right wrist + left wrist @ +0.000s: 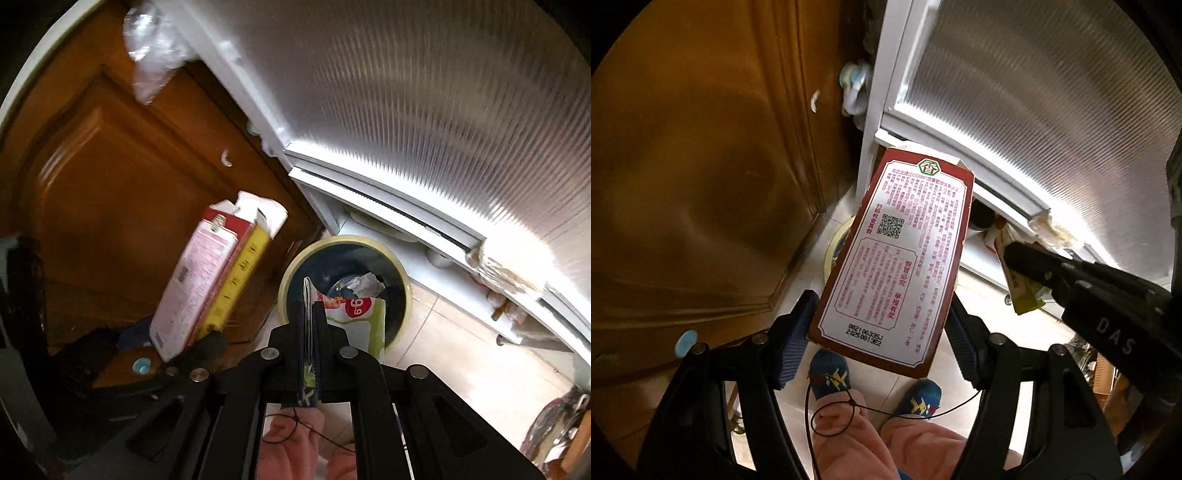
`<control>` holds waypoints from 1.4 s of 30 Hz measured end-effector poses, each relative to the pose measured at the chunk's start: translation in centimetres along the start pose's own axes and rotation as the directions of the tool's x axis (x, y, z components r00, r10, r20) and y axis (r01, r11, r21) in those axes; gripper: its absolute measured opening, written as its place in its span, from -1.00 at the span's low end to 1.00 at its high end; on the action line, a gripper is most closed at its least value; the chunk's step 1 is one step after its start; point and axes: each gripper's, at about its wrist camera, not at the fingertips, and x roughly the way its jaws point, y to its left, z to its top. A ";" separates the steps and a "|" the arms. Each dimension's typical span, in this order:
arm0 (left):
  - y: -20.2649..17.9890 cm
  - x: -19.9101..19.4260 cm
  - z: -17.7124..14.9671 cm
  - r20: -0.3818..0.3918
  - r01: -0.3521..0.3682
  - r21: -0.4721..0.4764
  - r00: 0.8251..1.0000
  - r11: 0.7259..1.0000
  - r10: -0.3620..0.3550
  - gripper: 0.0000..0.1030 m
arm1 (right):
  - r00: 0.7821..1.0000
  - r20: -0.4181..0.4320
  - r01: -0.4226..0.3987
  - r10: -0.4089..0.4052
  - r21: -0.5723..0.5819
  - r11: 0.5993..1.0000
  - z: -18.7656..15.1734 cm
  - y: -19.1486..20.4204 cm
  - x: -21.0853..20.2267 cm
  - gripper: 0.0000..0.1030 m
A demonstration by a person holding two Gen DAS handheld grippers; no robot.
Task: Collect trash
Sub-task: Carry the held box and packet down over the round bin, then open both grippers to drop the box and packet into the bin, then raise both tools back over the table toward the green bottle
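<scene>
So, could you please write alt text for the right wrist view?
The right gripper, shut on a flat green and white wrapper, points down at a round bin on a tiled floor. On the left, the other gripper holds a red carton before a wooden door.

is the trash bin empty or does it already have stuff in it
Not empty. In the right wrist view the bin below the right claw already holds crumpled paper; how full it is cannot be told.

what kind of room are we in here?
Likely a home kitchen or utility corner: brown wooden cabinet door, tiled floor, and a round trash bin standing beside a white-framed ribbed-glass door.
</scene>
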 end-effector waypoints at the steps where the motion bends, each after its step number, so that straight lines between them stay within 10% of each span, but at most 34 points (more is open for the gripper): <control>1: 0.0 0.7 0.2 -0.003 -0.001 0.002 1.000 1.000 0.001 0.26 | 1.000 0.006 0.019 -0.019 0.002 1.000 0.3 0.0 0.8 -0.93; 10: 0.2 3.0 1.3 -0.049 -0.016 -0.018 0.999 1.000 0.015 0.64 | 1.000 0.003 -0.001 0.001 0.031 1.000 1.9 -0.9 4.3 -0.32; 17: 0.9 -0.7 1.7 -0.018 -0.048 -0.030 0.999 0.998 0.048 0.65 | 1.000 -0.014 0.002 -0.002 0.004 1.000 1.7 0.5 2.6 -0.29; 42: -1.2 -27.0 0.8 0.212 -0.086 -0.005 0.973 0.996 0.085 0.65 | 0.998 0.050 -0.034 0.042 -0.153 0.988 1.8 10.2 -19.4 -0.29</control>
